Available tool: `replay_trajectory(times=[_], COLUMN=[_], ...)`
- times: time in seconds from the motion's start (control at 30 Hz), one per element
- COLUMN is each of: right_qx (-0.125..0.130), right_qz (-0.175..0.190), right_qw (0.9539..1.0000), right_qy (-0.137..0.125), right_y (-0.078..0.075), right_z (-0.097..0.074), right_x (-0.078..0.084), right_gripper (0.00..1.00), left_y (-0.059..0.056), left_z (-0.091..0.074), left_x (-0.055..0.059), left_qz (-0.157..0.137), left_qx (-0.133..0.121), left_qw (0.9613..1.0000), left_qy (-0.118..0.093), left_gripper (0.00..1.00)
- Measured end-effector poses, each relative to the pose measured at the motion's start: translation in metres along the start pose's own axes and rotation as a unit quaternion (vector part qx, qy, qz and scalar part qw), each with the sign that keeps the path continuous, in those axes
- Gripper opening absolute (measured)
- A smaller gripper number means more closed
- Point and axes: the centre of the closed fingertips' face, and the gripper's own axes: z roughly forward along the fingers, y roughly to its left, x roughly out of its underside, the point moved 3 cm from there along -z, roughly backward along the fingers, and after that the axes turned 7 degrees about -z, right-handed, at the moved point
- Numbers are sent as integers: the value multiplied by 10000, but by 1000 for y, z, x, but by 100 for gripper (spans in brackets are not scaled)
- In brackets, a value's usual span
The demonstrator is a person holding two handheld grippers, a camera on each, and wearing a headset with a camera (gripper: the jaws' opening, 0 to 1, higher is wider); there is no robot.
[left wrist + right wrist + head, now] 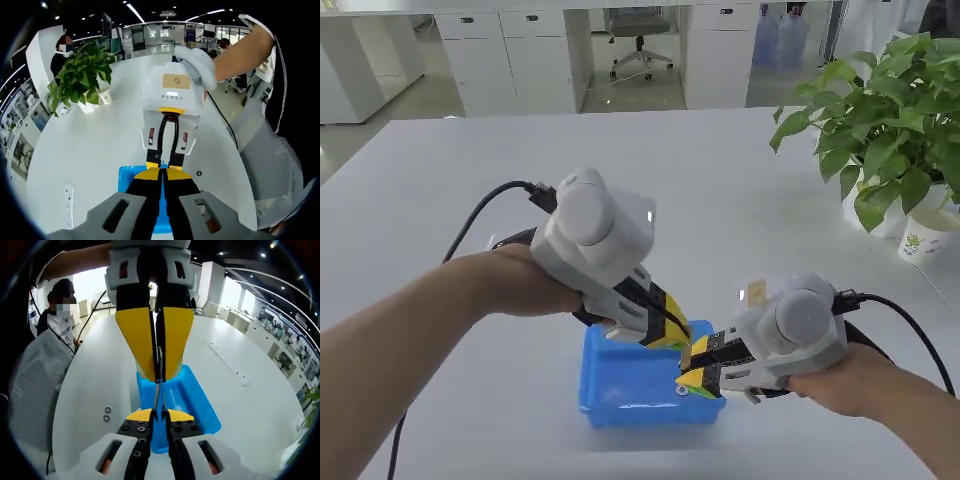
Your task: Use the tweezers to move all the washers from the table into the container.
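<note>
The left gripper [670,338], held in the left hand [535,285] at the end of a bare forearm, slants down over the container [620,390]. Its jaws are pressed together on the tweezers [158,390]. The right gripper [692,378], held in the right hand [845,385], meets it tip to tip above the container's right edge, its jaws closed on the same tweezers.

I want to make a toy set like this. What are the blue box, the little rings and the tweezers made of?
The blue box looks like plastic: smooth, glossy, light glinting off it. The little rings are probably metal, grey with a dull shine, though tiny. The tweezers seem metal too: thin silvery blades.
</note>
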Motion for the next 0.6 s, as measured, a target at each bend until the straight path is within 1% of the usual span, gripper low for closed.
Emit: replay_trajectory(times=[0.3, 0.6], right_qx=[27, 76], right_qz=[-20, 34], right_qw=[10000, 10000], right_qy=[5, -11], right_y=[12, 26], right_z=[-8, -12], right_x=[-2, -1], right_gripper=[12, 12], left_y=[-15, -27], left_z=[-2, 2], left_x=[-6, -6], left_qz=[53, 116], left_qx=[32, 97], left_qw=[10000, 9999], left_qy=[-33, -26], left_gripper=[4, 4])
